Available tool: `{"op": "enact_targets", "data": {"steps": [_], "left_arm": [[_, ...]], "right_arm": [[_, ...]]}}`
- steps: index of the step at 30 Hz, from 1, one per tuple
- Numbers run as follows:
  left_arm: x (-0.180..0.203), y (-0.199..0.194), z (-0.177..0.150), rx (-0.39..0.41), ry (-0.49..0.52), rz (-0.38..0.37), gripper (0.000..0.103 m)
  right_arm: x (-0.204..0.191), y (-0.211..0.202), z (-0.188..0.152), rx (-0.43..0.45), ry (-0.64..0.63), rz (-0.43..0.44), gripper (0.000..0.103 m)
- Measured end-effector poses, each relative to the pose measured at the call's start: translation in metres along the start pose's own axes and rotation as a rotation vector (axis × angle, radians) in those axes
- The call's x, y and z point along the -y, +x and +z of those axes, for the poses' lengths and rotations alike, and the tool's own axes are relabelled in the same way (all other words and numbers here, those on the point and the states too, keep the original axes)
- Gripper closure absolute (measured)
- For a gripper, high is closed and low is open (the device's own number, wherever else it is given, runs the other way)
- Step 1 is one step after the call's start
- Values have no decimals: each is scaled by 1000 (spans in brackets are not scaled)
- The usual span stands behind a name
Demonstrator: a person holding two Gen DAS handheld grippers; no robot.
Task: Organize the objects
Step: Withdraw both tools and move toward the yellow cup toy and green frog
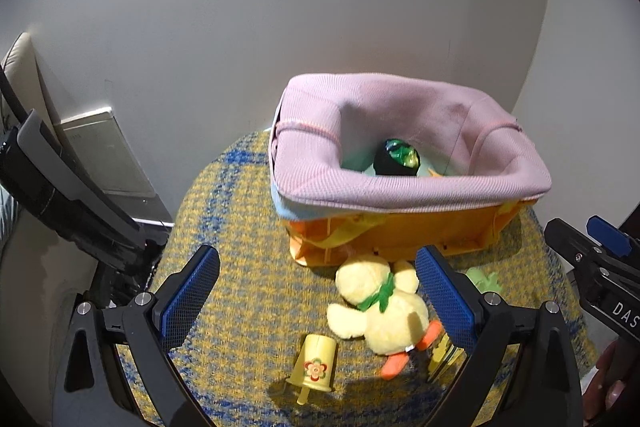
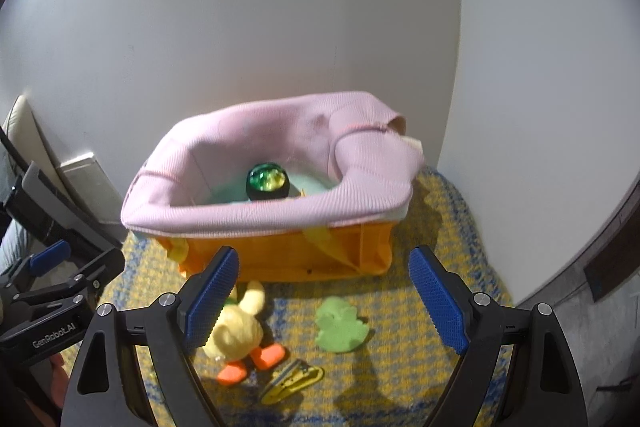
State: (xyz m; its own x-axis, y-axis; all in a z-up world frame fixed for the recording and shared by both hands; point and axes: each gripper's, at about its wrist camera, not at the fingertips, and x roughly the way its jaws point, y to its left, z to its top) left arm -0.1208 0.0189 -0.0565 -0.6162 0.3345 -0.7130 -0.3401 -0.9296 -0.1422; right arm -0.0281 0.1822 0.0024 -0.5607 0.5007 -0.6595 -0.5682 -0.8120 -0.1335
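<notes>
Only the left view shows the flower-printed yellow cup [image 1: 314, 363]; the left gripper [image 1: 320, 297] and right gripper [image 2: 326, 301], both wide apart, hold nothing; the left gripper's body reads "GenRobot.AI".

One basket [image 1: 400, 195], five toys.

The orange plastic bin lined with pink knitted fabric [image 2: 280, 251] stands against the white wall [image 2: 240, 27], blocking the far side; its open top offers access. Bare woven yellow-and-blue surface [image 2: 400, 379] lies before it.
</notes>
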Motion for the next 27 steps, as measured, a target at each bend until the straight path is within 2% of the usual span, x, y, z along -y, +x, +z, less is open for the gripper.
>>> {"op": "enact_targets", "data": {"steps": [12, 19, 27], "left_arm": [[3, 30, -55, -73, 14, 12, 4], [4, 42, -73, -104, 28, 23, 5], [3, 59, -97, -172, 17, 7, 23]], "right_arm": [[6, 30, -48, -72, -1, -14, 16], [7, 44, -71, -80, -7, -15, 16], [8, 57, -87, -96, -11, -18, 16]]}}
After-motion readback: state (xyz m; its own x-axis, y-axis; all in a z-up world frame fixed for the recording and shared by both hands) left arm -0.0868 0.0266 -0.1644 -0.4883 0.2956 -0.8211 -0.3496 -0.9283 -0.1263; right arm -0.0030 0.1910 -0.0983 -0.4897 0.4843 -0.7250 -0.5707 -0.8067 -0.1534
